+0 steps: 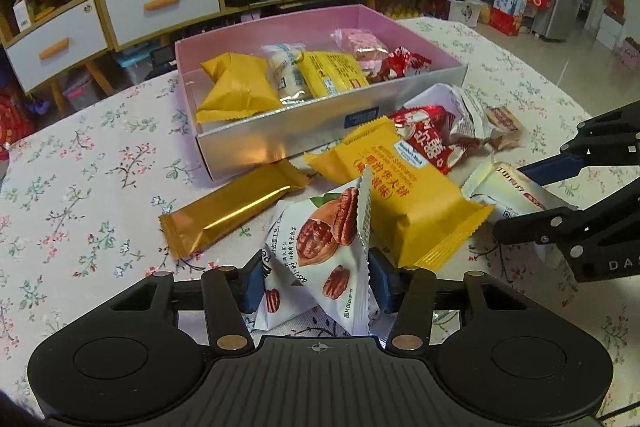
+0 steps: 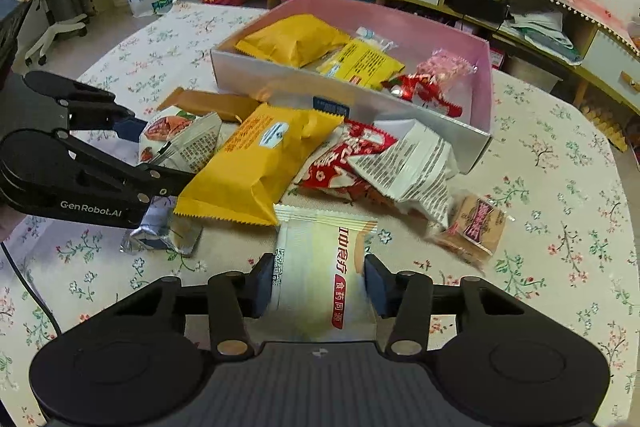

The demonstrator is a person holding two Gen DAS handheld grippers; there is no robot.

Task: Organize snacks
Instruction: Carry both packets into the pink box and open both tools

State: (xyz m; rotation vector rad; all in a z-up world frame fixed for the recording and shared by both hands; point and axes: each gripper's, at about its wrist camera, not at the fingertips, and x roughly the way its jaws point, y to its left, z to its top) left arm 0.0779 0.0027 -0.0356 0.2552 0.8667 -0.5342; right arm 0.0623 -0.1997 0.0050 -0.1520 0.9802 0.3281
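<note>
A pink-lined box (image 1: 320,143) (image 2: 276,83) on the flowered table holds several snack packs. Loose packs lie in front of it: a big yellow pack (image 1: 404,195) (image 2: 260,163), a gold bar (image 1: 232,211) (image 2: 212,105), a red and white bag (image 1: 436,139) (image 2: 384,163). My left gripper (image 1: 316,283) (image 2: 160,151) is shut on a white pecan pack (image 1: 320,255) (image 2: 180,139). My right gripper (image 2: 318,283) (image 1: 516,199) is shut on a cream snack pack (image 2: 320,267) (image 1: 500,187).
A small brown biscuit pack (image 2: 476,227) (image 1: 506,123) lies to the right of the pile, and a silver wrapper (image 2: 164,235) lies under the left gripper. Drawer cabinets (image 1: 156,7) stand behind the table. The tablecloth (image 1: 80,187) shows bare to the left.
</note>
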